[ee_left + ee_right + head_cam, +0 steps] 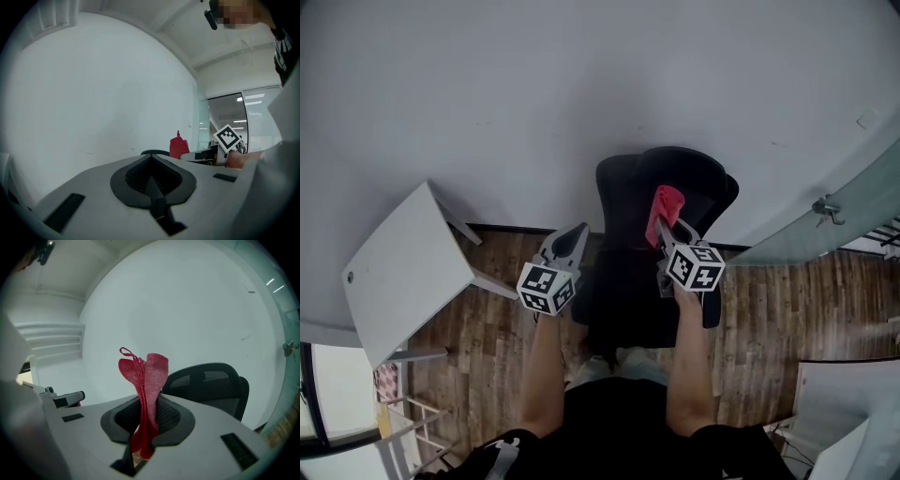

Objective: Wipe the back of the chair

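A black mesh office chair (661, 216) stands against the white wall, its backrest (211, 383) showing right of the jaws in the right gripper view. My right gripper (661, 223) is shut on a red cloth (144, 380), which sticks up from between its jaws; the red cloth (666, 208) hangs in front of the chair back. My left gripper (574, 239) sits left of the chair, shut with nothing in it. From the left gripper view the red cloth (178, 146) and the chair's top edge (154, 153) show beyond the jaws.
A white tabletop (403, 267) stands tilted at the left on a wooden floor (778, 309). A glass partition with a metal handle (827, 211) is at the right. White furniture (848, 412) fills the lower right corner.
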{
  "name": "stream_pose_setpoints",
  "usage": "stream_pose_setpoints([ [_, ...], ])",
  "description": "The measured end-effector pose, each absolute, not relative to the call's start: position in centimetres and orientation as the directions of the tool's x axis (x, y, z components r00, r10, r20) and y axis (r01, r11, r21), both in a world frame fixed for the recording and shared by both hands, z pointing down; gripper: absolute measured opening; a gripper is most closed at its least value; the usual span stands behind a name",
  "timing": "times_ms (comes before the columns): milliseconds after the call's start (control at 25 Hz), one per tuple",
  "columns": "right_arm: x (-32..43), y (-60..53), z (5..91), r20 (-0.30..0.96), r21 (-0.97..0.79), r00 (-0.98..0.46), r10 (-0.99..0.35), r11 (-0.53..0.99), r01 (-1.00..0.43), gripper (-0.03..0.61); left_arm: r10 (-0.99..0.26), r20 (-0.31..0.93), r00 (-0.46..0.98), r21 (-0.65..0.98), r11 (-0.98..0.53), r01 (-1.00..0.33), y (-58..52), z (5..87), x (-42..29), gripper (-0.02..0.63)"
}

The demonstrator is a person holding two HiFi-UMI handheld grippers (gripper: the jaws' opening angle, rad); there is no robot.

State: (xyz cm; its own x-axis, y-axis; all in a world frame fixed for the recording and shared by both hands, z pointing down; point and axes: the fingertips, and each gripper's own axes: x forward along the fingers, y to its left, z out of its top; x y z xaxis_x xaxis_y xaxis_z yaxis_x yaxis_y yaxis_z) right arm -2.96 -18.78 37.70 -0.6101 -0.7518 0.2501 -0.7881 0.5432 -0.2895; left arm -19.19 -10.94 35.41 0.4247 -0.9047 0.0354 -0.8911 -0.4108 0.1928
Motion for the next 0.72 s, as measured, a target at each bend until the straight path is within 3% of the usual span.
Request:
stream_pose_setpoints([
  [720, -4.8, -29.8, 41.9, 0.327, -0.252, -0.603, -0.728, 0.548, -0.798, 0.063, -0.909, 0.076, 0.411, 0.177, -0.393, -0.902, -19.8, 36.5, -19.3, 0.025],
])
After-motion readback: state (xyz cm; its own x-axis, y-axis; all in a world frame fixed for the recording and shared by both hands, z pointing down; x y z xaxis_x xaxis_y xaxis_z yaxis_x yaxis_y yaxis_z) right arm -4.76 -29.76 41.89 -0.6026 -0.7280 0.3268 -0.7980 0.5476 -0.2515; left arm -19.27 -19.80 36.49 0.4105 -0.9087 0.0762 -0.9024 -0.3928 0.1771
